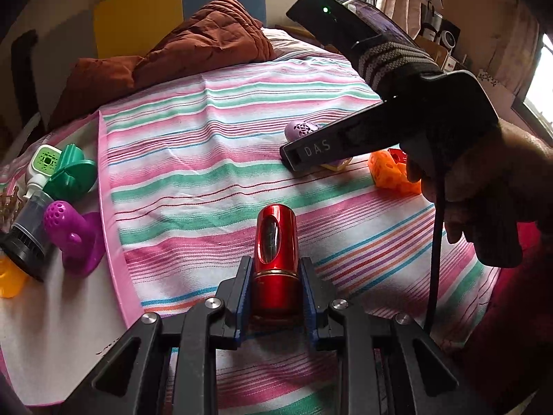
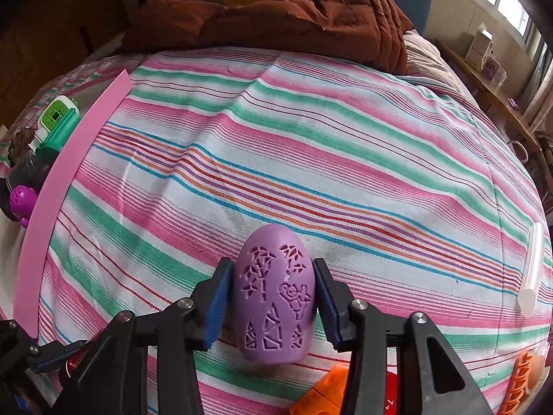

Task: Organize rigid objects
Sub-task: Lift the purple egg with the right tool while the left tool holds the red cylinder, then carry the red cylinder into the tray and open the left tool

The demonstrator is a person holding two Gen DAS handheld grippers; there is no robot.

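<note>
A shiny red metal cylinder with an oval window stands between the blue pads of my left gripper, which is shut on its lower part above the striped sheet. My right gripper is shut on a lilac egg-shaped shell with cut-out patterns, its pads against both sides. In the left wrist view that egg shows behind the right gripper's black finger, held by a person's hand. A pink tray at the left holds a green piece, a white-green device, a purple perforated toy and a dark cylinder.
An orange perforated cube and a red piece lie on the sheet under the right hand. A translucent white stick lies at the right edge. A brown quilt is bunched at the far end of the bed.
</note>
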